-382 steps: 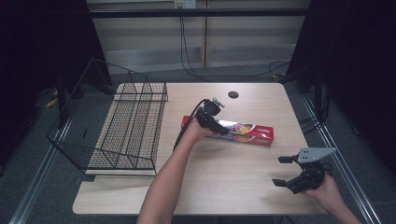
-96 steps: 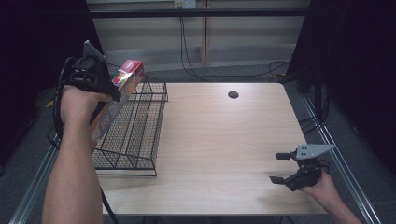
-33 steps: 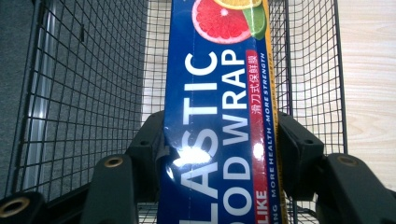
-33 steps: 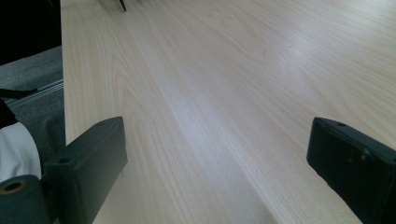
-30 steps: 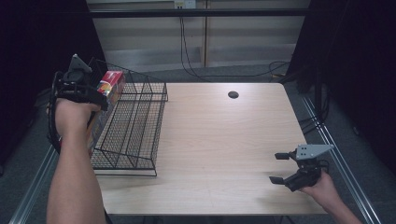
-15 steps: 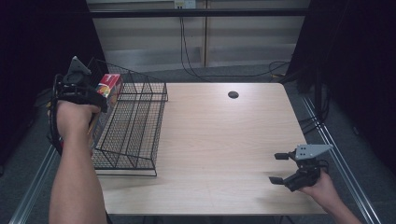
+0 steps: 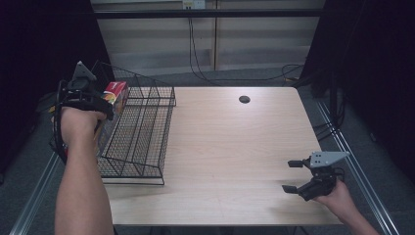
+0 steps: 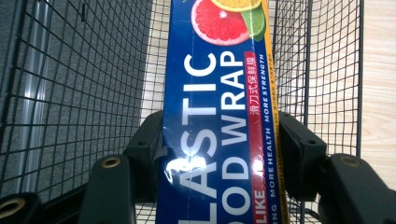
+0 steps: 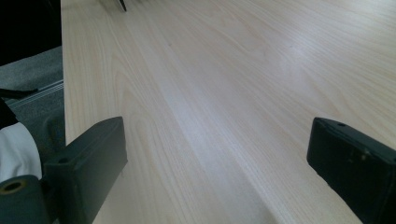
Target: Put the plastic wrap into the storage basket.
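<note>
The plastic wrap box is long and blue, with big white letters and a picture of cut fruit on it. It sits between the 2 black jaws of the left gripper. The jaws have just been opening a tiny bit, but their pads touch both long sides of the box, so they pinch it. In the high view the box pokes up at the far left corner of the black wire basket, with its red end on top and the rest down inside the wires. The basket stands on the left part of the wooden table. The right gripper is well apart, near the table's front right corner, with its jaws spread wide over bare wood.
</note>
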The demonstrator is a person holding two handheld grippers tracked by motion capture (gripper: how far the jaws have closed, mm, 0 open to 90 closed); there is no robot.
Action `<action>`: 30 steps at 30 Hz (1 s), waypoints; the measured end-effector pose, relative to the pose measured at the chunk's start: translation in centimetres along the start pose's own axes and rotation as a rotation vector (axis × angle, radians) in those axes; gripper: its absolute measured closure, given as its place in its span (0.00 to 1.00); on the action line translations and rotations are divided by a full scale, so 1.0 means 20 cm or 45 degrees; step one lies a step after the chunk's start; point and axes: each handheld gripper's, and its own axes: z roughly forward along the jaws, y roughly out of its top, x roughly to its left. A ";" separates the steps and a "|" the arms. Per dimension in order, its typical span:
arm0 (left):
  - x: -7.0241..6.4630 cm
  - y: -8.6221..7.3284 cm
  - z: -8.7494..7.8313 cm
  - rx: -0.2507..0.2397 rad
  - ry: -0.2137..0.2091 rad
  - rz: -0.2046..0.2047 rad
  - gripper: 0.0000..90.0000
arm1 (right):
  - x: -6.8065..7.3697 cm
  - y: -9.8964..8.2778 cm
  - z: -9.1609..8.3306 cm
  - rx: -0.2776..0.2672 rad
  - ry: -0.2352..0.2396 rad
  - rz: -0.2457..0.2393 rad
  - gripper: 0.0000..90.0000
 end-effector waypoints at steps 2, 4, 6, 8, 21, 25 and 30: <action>0.00 0.00 0.01 0.001 0.000 -0.001 0.46 | 0.00 0.00 0.00 0.003 0.001 0.000 0.05; 0.01 0.00 0.02 0.019 -0.004 0.000 0.46 | 0.00 0.00 0.00 0.004 0.000 0.000 0.05; 0.01 0.00 0.03 0.036 0.007 0.012 0.46 | 0.00 0.00 0.00 0.003 0.001 0.001 0.05; 0.02 0.00 0.03 0.017 0.002 -0.018 0.45 | 0.00 0.00 0.00 0.004 0.000 0.002 0.05; -0.07 0.06 -0.06 -0.080 -0.106 0.065 0.44 | 0.00 -0.01 -0.02 -0.009 -0.007 0.010 0.05; -0.12 0.07 -0.05 -0.104 -0.142 0.094 0.39 | 0.00 -0.02 -0.02 -0.008 -0.006 0.013 0.05; -0.21 0.08 -0.05 -0.125 -0.170 0.158 0.30 | 0.02 -0.02 -0.03 -0.004 -0.008 0.003 0.05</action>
